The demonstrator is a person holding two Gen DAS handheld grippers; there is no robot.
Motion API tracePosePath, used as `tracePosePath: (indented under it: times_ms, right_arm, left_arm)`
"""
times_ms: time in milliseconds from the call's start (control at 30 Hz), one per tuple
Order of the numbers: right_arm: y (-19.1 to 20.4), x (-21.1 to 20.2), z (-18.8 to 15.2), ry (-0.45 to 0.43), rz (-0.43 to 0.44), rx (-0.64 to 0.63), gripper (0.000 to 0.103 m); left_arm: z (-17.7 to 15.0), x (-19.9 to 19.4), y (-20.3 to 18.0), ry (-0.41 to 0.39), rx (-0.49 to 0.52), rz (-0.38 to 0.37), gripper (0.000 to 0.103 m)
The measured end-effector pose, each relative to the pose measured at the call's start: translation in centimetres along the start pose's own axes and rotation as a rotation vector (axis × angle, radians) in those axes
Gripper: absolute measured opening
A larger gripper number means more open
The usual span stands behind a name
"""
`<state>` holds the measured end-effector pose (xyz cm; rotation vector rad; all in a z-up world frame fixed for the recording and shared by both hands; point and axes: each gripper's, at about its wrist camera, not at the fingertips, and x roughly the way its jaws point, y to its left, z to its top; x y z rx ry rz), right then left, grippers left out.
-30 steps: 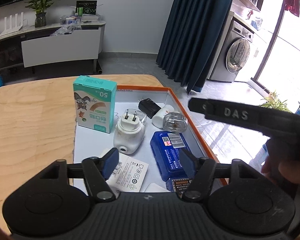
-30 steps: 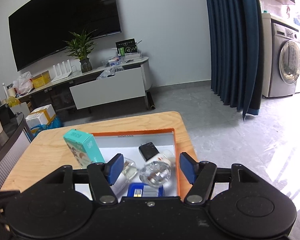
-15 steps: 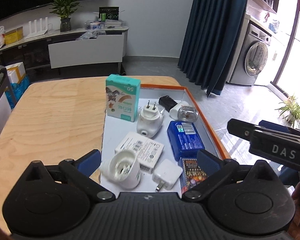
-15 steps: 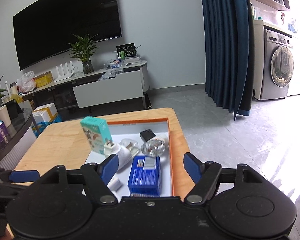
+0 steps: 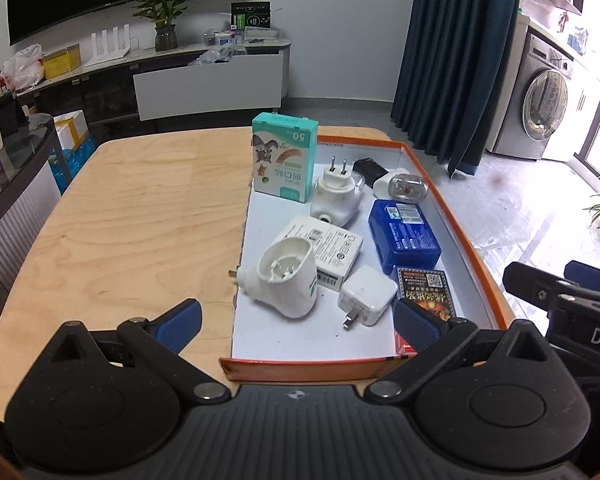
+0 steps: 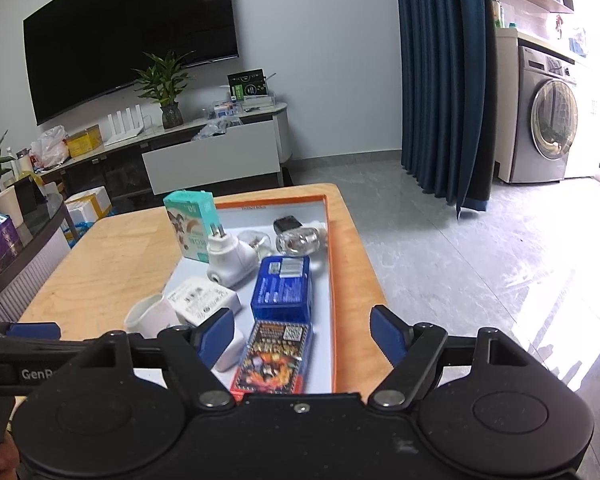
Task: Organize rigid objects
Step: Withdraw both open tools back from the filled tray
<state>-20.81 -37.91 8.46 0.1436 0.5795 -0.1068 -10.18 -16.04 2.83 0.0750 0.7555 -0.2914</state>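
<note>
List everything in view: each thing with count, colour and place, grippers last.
Shallow cardboard tray: 1, orange rim, white floor, right half of the table.
Wooden table: 1, light plywood, under the tray.
Upright carton: 1, teal and white, tray's far left corner.
Plug-in adapter with prongs up: 1, white, beside the carton.
Flat printed box: 1, white, tray centre.
Hollow plug-in unit on its side: 1, white, tray's near left.
Small wall charger: 1, white, near centre.
Plastic case: 1, blue, right side.
Card pack: 1, red and black, near right.
Clear-domed device: 1, far right.
Small block: 1, black, far end.
Left hand-held gripper: open, empty.
Right hand-held gripper: open, empty.
</note>
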Motion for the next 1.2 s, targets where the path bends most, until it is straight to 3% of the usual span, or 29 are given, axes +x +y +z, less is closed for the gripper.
tracePosePath:
  times_ms: [1200]
  right_arm:
    - [1.3,0.9,-2.5,0.081,0.025,-0.034,0.090]
  left_arm:
    - [-1.6,1.1,1.0,0.059,-0.008,-0.016,0.103]
